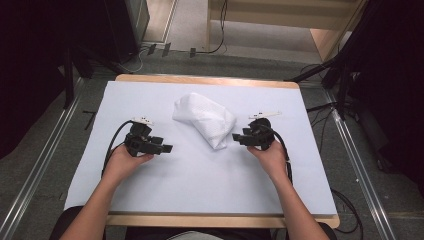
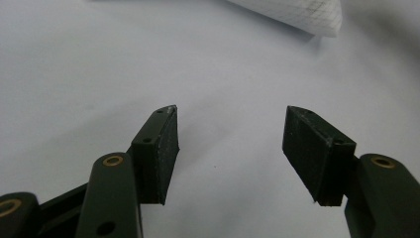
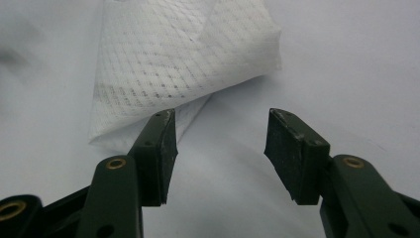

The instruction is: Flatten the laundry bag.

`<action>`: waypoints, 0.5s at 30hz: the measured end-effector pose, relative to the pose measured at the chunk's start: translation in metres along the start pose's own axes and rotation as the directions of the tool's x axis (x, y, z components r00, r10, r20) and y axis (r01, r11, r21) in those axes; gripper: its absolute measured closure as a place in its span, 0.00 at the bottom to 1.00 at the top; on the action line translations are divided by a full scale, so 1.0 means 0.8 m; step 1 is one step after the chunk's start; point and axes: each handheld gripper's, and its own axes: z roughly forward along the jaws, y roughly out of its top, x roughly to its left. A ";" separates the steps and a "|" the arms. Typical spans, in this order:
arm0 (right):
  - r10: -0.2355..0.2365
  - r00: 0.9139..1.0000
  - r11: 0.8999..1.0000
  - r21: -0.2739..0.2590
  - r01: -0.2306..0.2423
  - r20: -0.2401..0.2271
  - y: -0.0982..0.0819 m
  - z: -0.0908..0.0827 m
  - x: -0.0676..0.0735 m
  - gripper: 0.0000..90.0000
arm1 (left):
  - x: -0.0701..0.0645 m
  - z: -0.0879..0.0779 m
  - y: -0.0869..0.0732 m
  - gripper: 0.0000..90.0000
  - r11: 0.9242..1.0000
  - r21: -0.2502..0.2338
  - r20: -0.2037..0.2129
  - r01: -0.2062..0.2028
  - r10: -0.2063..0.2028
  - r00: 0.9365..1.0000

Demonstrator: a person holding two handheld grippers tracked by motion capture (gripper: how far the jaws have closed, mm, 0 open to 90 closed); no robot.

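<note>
Cloth: the folded white cloth [image 1: 205, 119] lay mid-table, between your 2 grippers.
Right gripper [image 3: 220, 148]: jaws apart, holding nothing; the cloth's corner sat just beyond its tips.
Left gripper [image 2: 230, 144]: jaws apart and empty, the cloth well ahead.
Surface: a white sheet [image 1: 200, 175] covered the table.
Room: grey floor, dark curtains.

White waffle-textured cloth [image 1: 205, 120] lies on matt, smooth pale table cover [image 1: 200, 185].
</note>
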 end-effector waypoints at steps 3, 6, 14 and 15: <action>0.001 1.000 1.000 0.006 -0.001 0.000 0.004 0.002 0.002 0.53 | 0.000 -0.001 0.001 0.44 1.000 -0.005 0.008 0.008 -0.008 1.000; -0.002 1.000 1.000 0.010 0.002 0.003 0.006 0.002 0.003 0.53 | 0.000 -0.001 0.001 0.44 1.000 -0.003 0.009 0.008 -0.008 1.000; -0.025 1.000 1.000 -0.010 0.025 -0.004 0.024 0.002 0.006 0.51 | -0.002 -0.003 0.001 0.44 1.000 -0.003 0.004 -0.001 0.001 1.000; -0.019 1.000 1.000 -0.008 0.019 -0.004 0.029 0.002 0.005 0.50 | -0.002 -0.004 0.000 0.44 1.000 -0.004 0.002 -0.004 0.004 1.000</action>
